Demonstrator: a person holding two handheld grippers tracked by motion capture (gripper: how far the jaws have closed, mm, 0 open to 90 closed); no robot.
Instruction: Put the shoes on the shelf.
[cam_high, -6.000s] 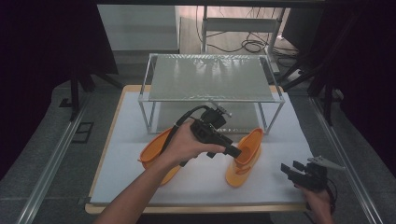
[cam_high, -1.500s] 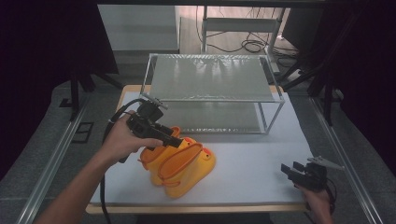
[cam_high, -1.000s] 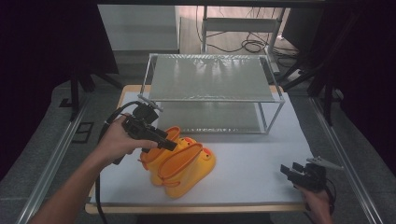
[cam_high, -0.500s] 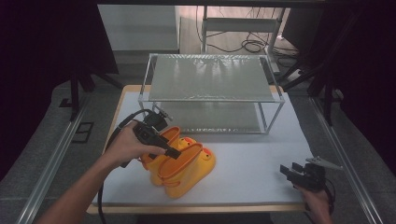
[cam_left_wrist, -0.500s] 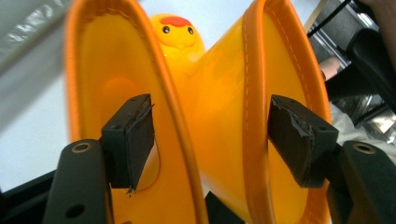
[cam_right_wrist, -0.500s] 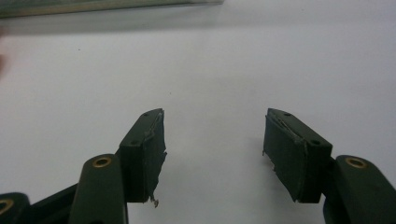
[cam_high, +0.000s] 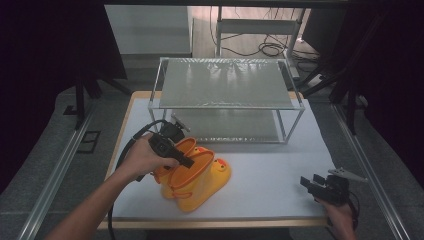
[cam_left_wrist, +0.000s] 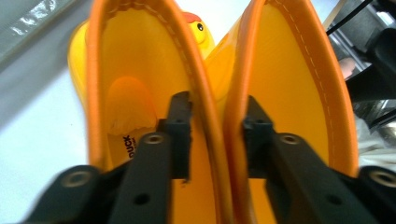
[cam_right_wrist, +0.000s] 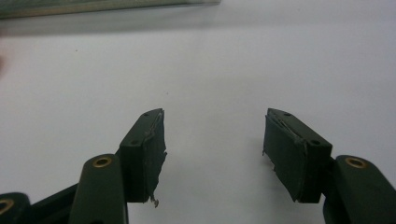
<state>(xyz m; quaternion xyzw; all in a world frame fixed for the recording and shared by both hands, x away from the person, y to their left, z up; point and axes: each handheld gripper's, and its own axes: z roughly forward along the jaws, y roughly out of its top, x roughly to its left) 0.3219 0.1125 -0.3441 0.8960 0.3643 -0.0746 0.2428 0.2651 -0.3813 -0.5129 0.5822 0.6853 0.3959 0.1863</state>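
The worktop (cam_high: 280, 165) carries a two-level wire-and-glass shelf rack (cam_high: 227, 85) at its far side; both shelves look bare, though glare on the top pane blurs part of it. In front of the rack, toward the left, lie two yellow duck boots (cam_high: 197, 177) pressed side by side, their open shafts facing the person. In the left gripper view each shaft (cam_left_wrist: 126, 93) holds only its insole. The left gripper (cam_left_wrist: 212, 135) has one jaw inside each boot; the jaws have just been closing and pinch the two adjoining shaft walls together. The boots' toes are partly hidden. The right gripper (cam_right_wrist: 212, 149) rests near the worktop's right front corner, jaws spread over bare white surface.
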